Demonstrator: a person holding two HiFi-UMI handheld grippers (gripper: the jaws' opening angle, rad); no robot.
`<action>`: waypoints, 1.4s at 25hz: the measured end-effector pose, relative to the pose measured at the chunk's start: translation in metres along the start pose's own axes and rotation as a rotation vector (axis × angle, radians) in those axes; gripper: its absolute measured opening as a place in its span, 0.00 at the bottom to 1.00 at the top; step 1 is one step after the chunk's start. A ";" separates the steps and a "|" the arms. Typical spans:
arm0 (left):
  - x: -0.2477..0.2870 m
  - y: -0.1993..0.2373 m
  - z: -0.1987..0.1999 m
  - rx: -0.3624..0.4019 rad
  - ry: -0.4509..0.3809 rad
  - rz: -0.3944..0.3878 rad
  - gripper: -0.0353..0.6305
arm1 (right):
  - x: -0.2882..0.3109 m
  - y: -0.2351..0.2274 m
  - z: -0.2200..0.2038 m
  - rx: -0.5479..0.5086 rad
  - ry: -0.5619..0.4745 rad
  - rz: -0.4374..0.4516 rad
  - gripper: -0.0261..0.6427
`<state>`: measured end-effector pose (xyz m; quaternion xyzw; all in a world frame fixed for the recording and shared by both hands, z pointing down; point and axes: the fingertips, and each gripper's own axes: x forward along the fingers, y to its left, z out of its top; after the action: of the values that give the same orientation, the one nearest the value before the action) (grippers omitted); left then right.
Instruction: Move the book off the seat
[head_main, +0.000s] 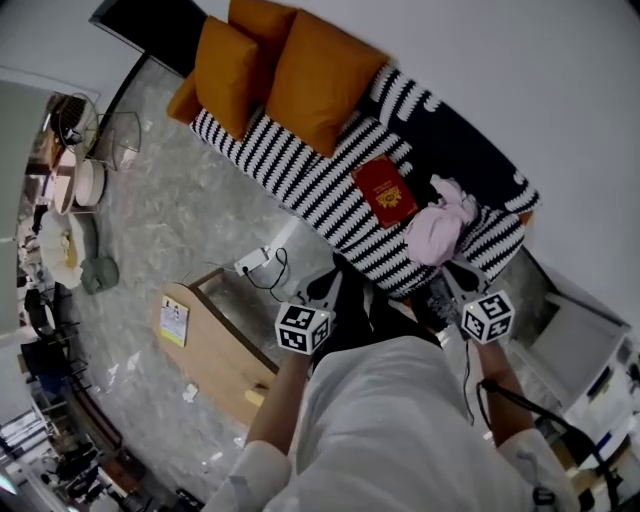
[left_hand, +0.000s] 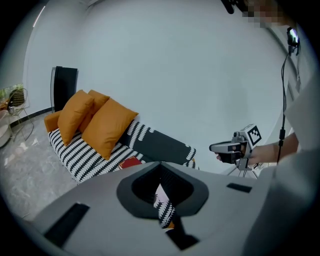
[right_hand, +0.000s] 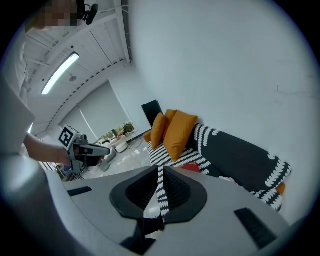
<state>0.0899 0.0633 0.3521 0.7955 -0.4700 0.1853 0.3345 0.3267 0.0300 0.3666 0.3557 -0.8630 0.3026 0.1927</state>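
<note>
A red book (head_main: 384, 190) lies flat on the striped black-and-white sofa seat (head_main: 300, 170), beside a crumpled pink cloth (head_main: 443, 225). Both grippers hover in front of the sofa's near edge, short of the book. My left gripper (head_main: 326, 287) is shut with nothing in it; my right gripper (head_main: 452, 275) is also shut and empty, close to the pink cloth. In the left gripper view the closed jaws (left_hand: 160, 165) point at the sofa, and a corner of the book (left_hand: 131, 162) shows above them. The right gripper view has its closed jaws (right_hand: 160, 167) aimed at the seat, the book (right_hand: 192, 167) just beyond.
Orange cushions (head_main: 300, 75) lean on the sofa's far end. A wooden side table (head_main: 215, 345) stands on the marble floor near my left, with a power strip and cable (head_main: 255, 262) by the sofa. White furniture (head_main: 575, 340) is at the right.
</note>
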 end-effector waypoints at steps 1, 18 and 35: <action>0.005 0.002 0.001 0.002 0.003 -0.003 0.06 | 0.004 -0.003 -0.001 0.001 0.006 -0.002 0.11; 0.116 0.077 -0.014 -0.016 0.091 -0.034 0.06 | 0.093 -0.054 -0.022 0.104 0.073 -0.070 0.11; 0.241 0.120 -0.106 -0.085 0.201 -0.134 0.12 | 0.217 -0.129 -0.096 0.155 0.170 -0.079 0.26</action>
<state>0.1054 -0.0530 0.6170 0.7875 -0.3874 0.2214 0.4251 0.2858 -0.0870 0.6069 0.3762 -0.8028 0.3898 0.2489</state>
